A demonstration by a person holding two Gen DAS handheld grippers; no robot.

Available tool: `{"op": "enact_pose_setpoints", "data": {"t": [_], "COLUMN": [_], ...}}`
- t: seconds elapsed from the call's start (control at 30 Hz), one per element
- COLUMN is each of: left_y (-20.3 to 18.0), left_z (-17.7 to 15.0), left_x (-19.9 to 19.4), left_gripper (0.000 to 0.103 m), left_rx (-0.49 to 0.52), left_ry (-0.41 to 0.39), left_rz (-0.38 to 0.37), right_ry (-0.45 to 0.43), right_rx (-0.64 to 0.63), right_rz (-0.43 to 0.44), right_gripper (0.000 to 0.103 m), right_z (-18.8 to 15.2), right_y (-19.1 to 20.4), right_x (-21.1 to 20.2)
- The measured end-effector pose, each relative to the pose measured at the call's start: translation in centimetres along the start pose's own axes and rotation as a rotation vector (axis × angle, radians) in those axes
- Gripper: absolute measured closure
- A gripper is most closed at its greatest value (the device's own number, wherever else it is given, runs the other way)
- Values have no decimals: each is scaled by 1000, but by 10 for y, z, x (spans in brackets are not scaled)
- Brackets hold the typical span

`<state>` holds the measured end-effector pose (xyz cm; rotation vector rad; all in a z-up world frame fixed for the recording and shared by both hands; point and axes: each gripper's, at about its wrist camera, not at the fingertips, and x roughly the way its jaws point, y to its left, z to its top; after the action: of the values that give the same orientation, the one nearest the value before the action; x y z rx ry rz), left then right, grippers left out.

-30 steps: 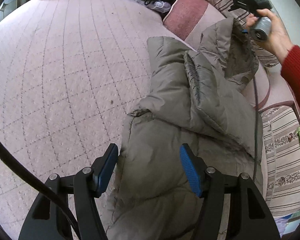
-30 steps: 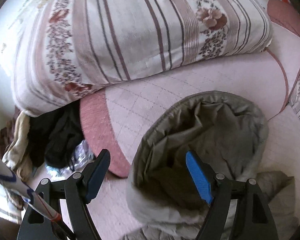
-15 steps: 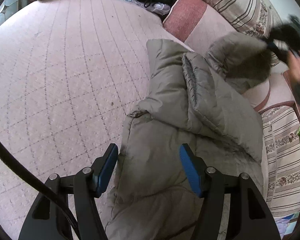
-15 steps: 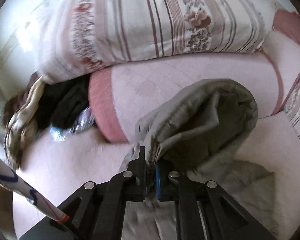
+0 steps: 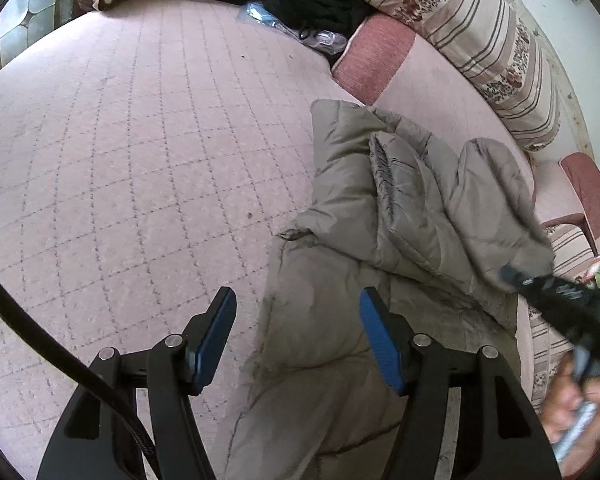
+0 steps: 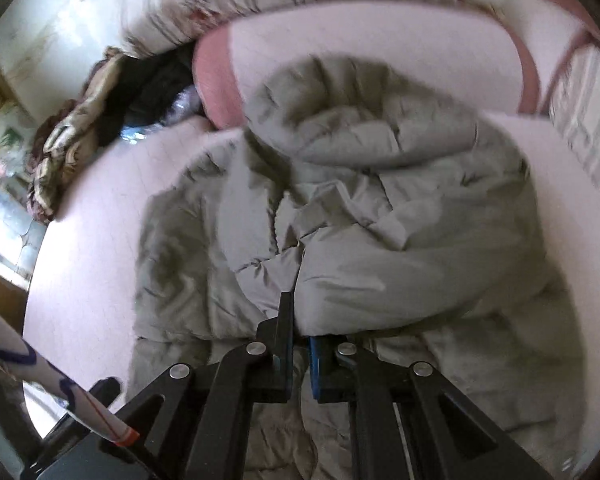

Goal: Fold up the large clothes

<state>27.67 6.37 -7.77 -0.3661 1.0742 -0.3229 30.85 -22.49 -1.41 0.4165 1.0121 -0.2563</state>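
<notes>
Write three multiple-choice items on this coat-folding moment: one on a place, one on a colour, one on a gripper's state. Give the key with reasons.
1. Where does the puffer coat lie?
A. on the pink quilted bed cover
B. on a wooden chair
C. in a basket

2. What colour are the pads of the left gripper?
A. red
B. blue
C. yellow

3. How does the right gripper stand?
A. wide open above the coat
B. shut on a fold of the coat
C. shut on a pillow

Key:
1 A, the coat is spread on the bed cover.
2 B, both pads show blue in the left wrist view.
3 B, the right wrist view shows grey cloth pinched between its closed jaws.
</notes>
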Motion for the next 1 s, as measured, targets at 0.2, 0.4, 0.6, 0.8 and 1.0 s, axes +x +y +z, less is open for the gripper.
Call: {"op": "enact_pose_setpoints", "data": {"t": [0.2,0.4,0.6,0.8,1.0], "left_y": [4,4,5,1,-2], "left_z": [3,1,2,1,-1], "left_x": [2,2,-2,-4,-2], "left_gripper": [40,40,40,40,40], "left_rx": [-15,-12,-25,-12,12], "left_ry": [-1,6,-1,-4,-9], "left_rz": [12,15,15,41,71], "right_ry": [63,23,-18,-154,-267], "right_rx": [105,56,-51,-30,7], "right_rz": [15,13,-19,-64,-264], "right_gripper": [97,87,63,63,50], "right_z": [-15,-13,-27,-8,46], "right_y": [-5,-3,-5,-23,-24], "right_x": [59,47,-3,-51,-23]}}
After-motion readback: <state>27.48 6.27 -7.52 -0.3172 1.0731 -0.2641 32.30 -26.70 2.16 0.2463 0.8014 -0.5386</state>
